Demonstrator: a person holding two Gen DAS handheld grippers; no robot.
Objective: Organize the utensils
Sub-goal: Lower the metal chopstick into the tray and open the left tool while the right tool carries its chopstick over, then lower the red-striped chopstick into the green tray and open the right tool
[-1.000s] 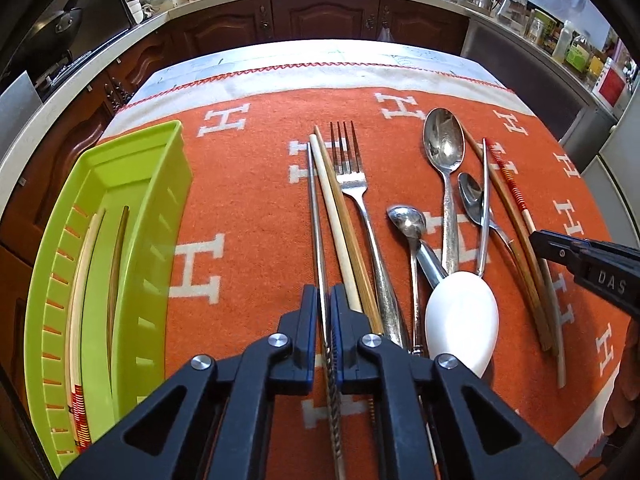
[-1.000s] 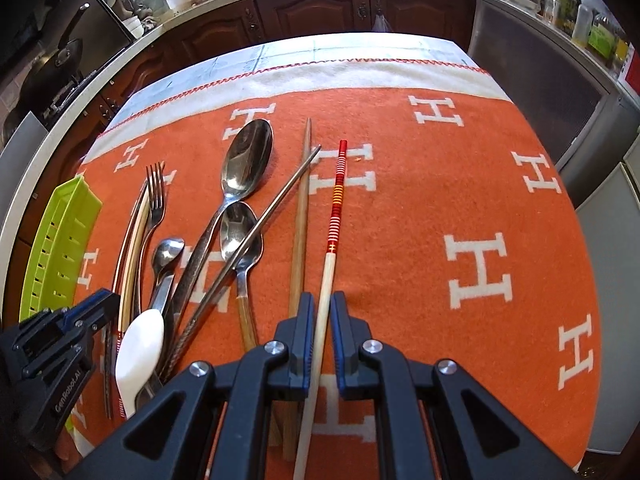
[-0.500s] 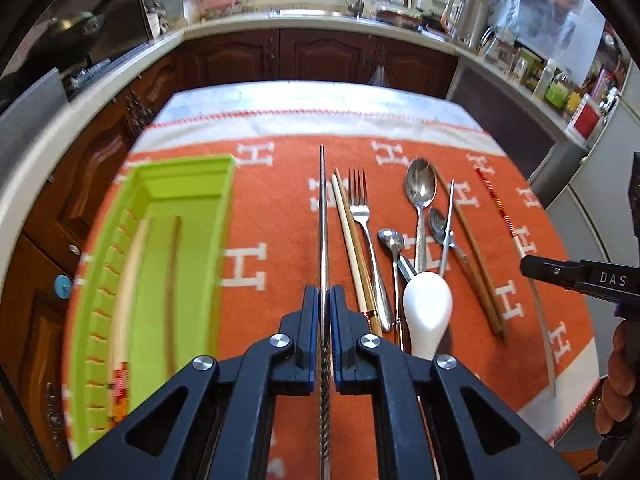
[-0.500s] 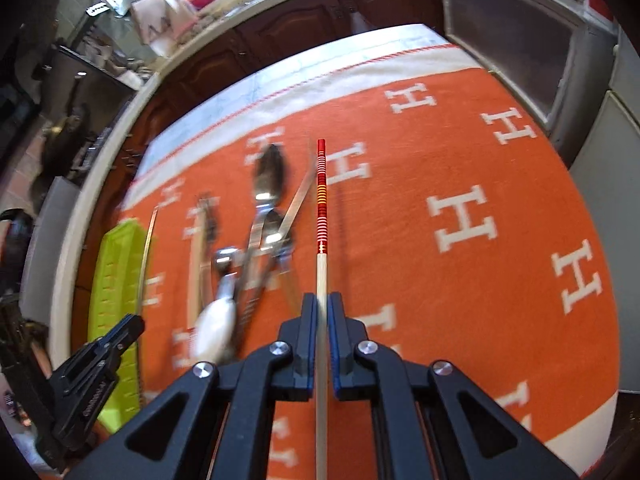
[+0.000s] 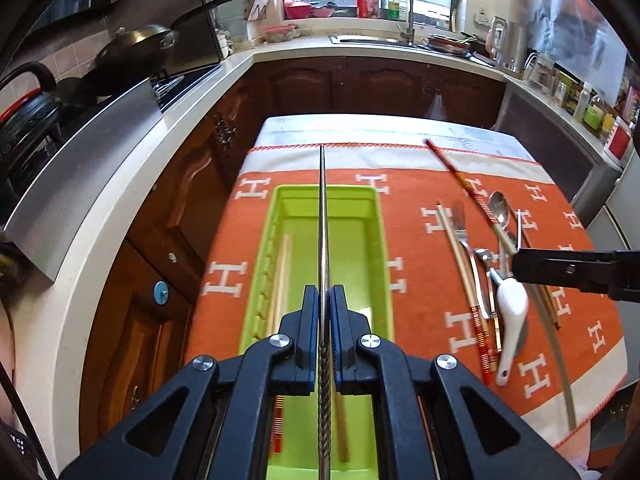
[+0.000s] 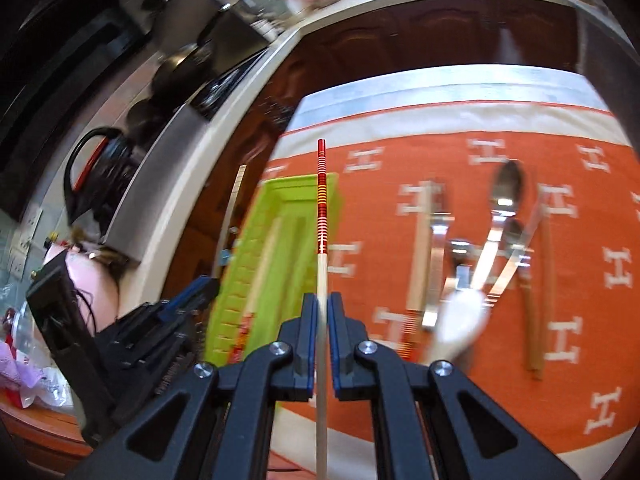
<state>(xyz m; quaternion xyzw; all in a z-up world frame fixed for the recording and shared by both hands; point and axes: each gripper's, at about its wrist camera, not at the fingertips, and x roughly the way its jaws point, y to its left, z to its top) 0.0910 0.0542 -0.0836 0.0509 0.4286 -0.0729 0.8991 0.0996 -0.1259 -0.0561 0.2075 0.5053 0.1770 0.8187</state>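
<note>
Below, a long lime-green plastic tray (image 5: 378, 240) sits on the left part of an orange blanket with white H marks (image 5: 412, 312); inside it lie pale wooden chopsticks (image 5: 282, 276) along the left wall and a red-banded one near the front. Above the tray, the left gripper (image 5: 324, 300) pinches a thin metal chopstick with a twisted grip (image 5: 322, 216), which runs lengthwise over the tray's middle. To the right, loose cutlery lies on the blanket: a paired set of tan chopsticks (image 5: 460, 264), a steel fork (image 5: 464, 236), a white ceramic soup spoon (image 5: 510, 320) and steel spoons (image 5: 500, 204). The right gripper (image 6: 322, 308) clamps a cream chopstick with a red-and-gold striped end (image 6: 321, 200), held over the tray's right wall. Only the left camera shows sink and window; only the right, blurred, shows the left gripper's body and a person's pink sleeve (image 6: 86, 276).
</note>
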